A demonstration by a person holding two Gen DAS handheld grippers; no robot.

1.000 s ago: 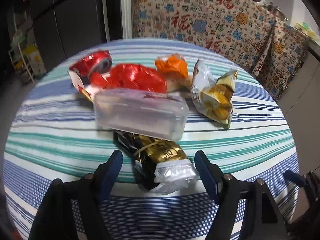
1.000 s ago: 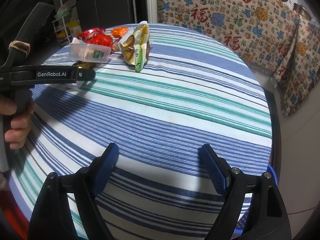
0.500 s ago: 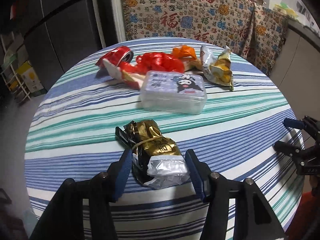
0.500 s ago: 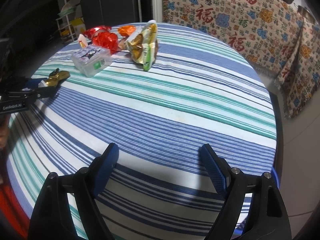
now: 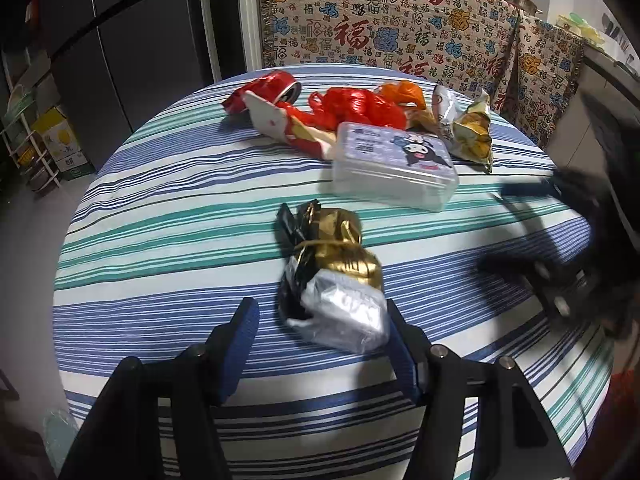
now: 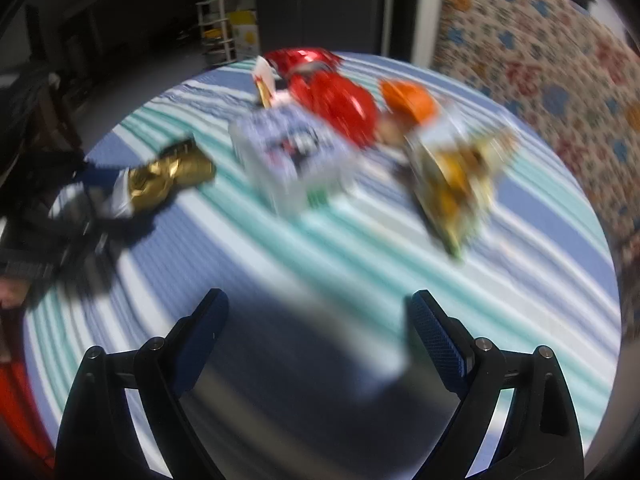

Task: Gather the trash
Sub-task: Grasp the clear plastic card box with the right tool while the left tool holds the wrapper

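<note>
Left gripper [image 5: 320,320]: jaws opening; gold wrapper [image 5: 336,276] between the fingers, silver end against the right pad, left pad clear.
Right gripper [image 6: 318,312]: jaws opening wide, nothing between them, over bare striped table [image 6: 520,280].
Other trash: clear box [image 5: 394,168], red bag [image 5: 356,106], chip bag [image 5: 468,136], grouped at the far side.

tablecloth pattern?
Tablecloth: blue, teal and white stripes. Sharpest in the left wrist view.

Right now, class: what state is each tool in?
Left tool: jaws opening; gold and silver wrapper between them, touching one finger, not clamped.
Right tool: jaws opening, nothing between them.
</note>
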